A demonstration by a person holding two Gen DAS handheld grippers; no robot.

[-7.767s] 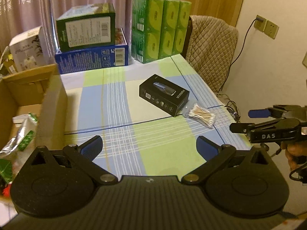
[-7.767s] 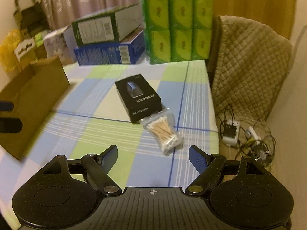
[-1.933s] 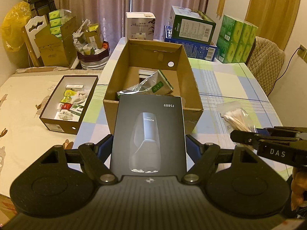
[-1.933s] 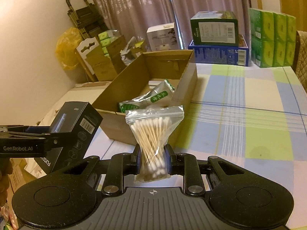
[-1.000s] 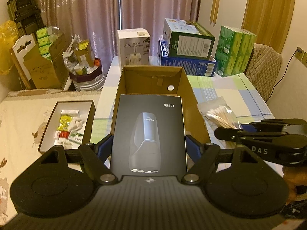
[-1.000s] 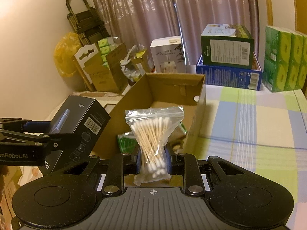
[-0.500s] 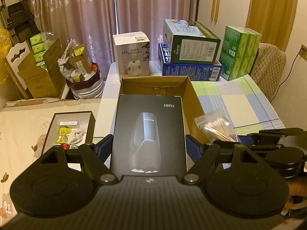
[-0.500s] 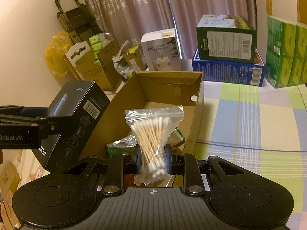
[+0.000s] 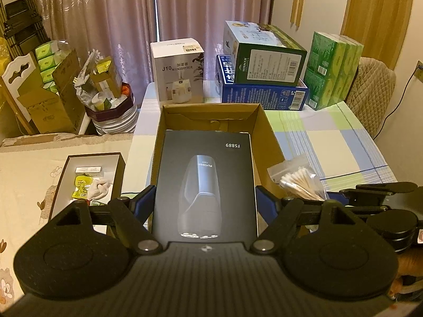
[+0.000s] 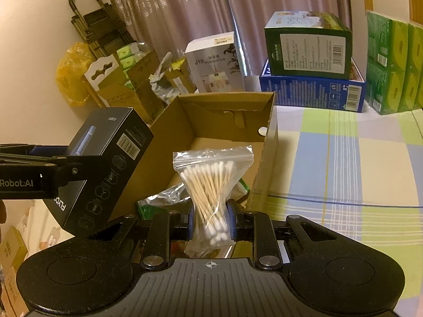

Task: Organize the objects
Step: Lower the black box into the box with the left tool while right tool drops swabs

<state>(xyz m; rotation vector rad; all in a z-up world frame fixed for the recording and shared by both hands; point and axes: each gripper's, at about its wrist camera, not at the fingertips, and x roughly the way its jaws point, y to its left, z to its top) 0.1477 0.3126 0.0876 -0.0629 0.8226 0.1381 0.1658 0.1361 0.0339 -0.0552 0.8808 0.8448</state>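
Over the table [image 9: 330,137]:
Boxes: one open brown cardboard box [image 9: 267,132].
Left claw [image 9: 205,206]: grips one black rectangular shaver carton [image 9: 206,185].
Right claw [image 10: 210,223]: pinches one clear zip bag of cotton swabs [image 10: 211,182].
Change: both now nearer the box.

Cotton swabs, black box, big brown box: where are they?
bag of cotton swabs [image 10: 211,185], right wrist view, the middle of the sticks.
black box [image 9: 205,182], left wrist view, its top face.
cardboard box [image 10: 224,103], right wrist view, back wall.

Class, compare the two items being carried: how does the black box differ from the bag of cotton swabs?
The black box is rigid and opaque; the bag of cotton swabs is soft and clear. The box fills wide-spread jaws; the bag is pinched narrow. Both are held above the cardboard box.
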